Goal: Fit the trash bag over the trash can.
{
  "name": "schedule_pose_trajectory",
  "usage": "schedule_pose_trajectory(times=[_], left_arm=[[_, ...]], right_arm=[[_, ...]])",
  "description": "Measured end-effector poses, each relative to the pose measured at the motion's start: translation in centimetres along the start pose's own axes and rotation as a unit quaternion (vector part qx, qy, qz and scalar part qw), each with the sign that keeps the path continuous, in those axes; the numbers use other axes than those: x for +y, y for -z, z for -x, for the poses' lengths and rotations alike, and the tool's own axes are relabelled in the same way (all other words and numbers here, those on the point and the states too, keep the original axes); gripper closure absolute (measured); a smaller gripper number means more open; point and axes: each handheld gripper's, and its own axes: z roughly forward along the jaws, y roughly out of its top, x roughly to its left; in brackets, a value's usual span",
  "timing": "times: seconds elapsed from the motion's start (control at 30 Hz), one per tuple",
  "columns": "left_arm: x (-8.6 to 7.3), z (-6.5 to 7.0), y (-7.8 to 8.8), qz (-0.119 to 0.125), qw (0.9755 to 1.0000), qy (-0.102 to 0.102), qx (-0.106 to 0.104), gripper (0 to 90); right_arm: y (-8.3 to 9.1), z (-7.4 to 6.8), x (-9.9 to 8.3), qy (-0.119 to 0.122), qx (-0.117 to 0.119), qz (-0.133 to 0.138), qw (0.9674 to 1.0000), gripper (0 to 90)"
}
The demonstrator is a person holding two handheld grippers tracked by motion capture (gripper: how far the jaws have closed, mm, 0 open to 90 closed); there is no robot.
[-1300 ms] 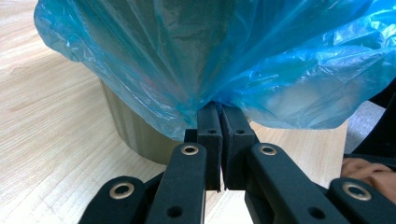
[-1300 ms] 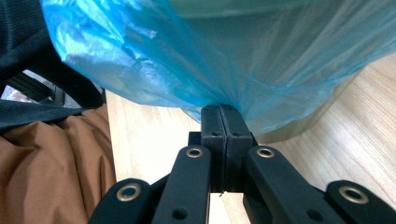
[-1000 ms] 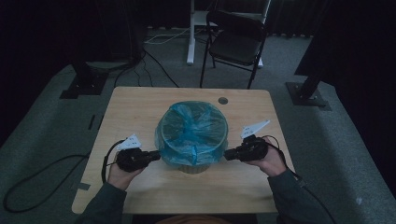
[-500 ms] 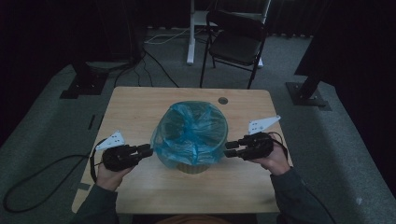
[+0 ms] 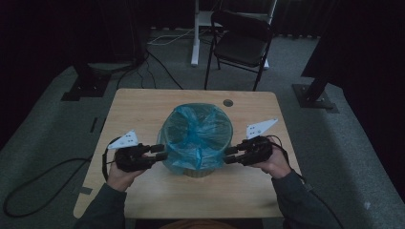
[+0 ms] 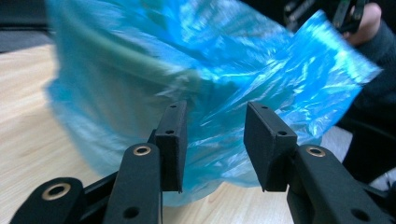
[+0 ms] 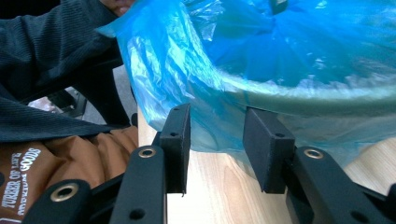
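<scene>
We hold the left tool (image 5: 161,151) and right tool (image 5: 230,154) against opposite sides of the blue bag (image 5: 196,136). Both have just been opening, pads apart and off the film. The bag lines a bin at mid-bench (image 5: 143,109).

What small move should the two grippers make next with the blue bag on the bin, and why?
Probably ease both grippers back from the bin. The blue bag already drapes over the bin's rim on both sides, and the left gripper and right gripper have just been opening; their jaws stand apart, pressing no plastic. Nothing seems left to tuck at these two spots.
</scene>
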Motion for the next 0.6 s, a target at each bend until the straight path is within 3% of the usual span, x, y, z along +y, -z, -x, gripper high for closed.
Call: schedule_pose_trajectory(times=[0.03,0.17,0.2,0.4,0.43,0.6], left_arm=[[0.0,0.3,-0.9,-0.011,0.9999,-0.004,-0.009,59.7],[-0.1,0.6,-1.7,-0.024,0.9995,-0.013,-0.016,62.7],[-0.2,0.8,-1.9,-0.028,0.9992,-0.016,-0.022,67.8],[-0.8,1.2,-2.5,-0.047,0.9982,-0.026,-0.027,75.4],[-0.9,1.2,-2.6,-0.051,0.9979,-0.027,-0.028,76.8],[-1.5,1.1,-3.0,-0.065,0.9972,-0.026,-0.026,79.9]], right_arm=[[-0.1,0.0,0.0,0.000,0.002,-0.001,1.0000,63.4],[-0.2,-0.1,0.0,0.003,0.007,-0.002,1.0000,65.9],[-0.3,-0.2,-0.1,0.005,0.011,-0.005,0.9999,71.6],[-0.4,-0.3,-0.2,0.009,0.013,-0.011,0.9998,80.5],[-0.5,-0.4,-0.3,0.012,0.012,-0.017,0.9997,85.8],[-0.8,-0.3,-0.4,0.009,0.005,-0.025,0.9996,88.7]])
